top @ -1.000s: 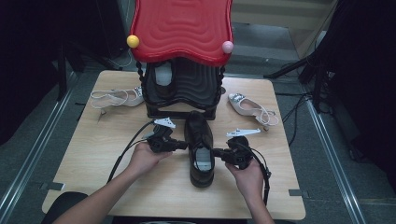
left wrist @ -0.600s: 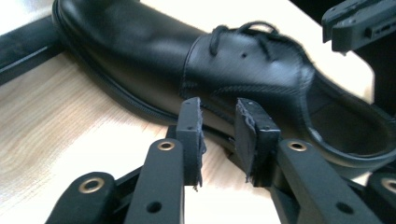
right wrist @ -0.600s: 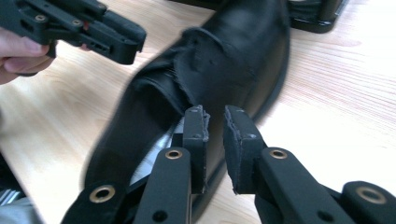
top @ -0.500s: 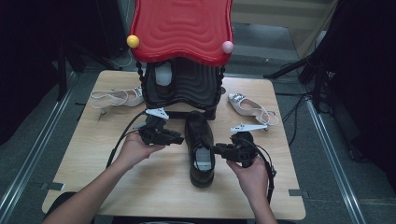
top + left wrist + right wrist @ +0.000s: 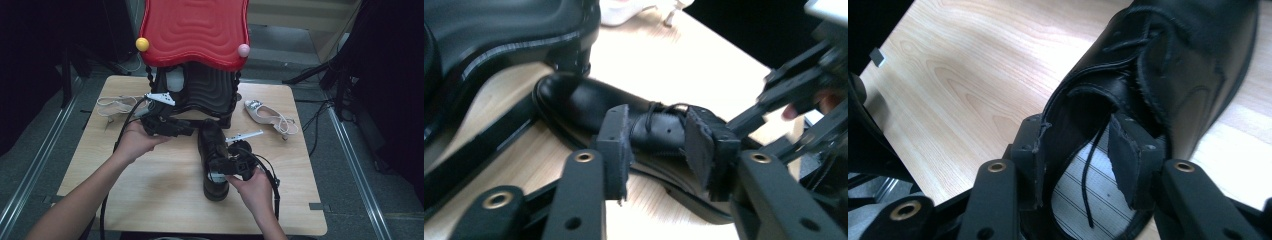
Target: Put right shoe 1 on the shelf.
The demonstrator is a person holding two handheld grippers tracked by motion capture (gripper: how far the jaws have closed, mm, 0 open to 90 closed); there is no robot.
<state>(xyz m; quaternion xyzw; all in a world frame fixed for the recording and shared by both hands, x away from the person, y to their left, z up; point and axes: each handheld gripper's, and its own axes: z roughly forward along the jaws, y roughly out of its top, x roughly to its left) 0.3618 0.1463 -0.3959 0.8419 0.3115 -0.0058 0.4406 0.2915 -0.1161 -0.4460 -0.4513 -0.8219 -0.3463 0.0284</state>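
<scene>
A black lace-up shoe (image 5: 214,150) lies on the wooden table (image 5: 150,190) with its toe toward the stand. My left gripper (image 5: 188,128) hovers beside the toe; in the left gripper view the left gripper (image 5: 659,147) is open, its jaws have just been opening and are empty, and the shoe (image 5: 589,107) lies beyond them. My right gripper (image 5: 215,168) sits over the shoe's mouth. In the right gripper view the right gripper (image 5: 1078,155) is open, its jaws just opened, and a loose lace (image 5: 1093,175) hangs between them over the striped insole (image 5: 1083,205).
A black stand (image 5: 205,92) with a red wavy top (image 5: 195,30) rises at the table's far side. White sandals lie at the far left (image 5: 117,105) and the far right (image 5: 270,116). Cables trail from both grippers toward the near edge.
Both grippers were shut at the shoe's sides; both have opened. The left one lifted away toward the stand. The right one shifted over the shoe's mouth.
</scene>
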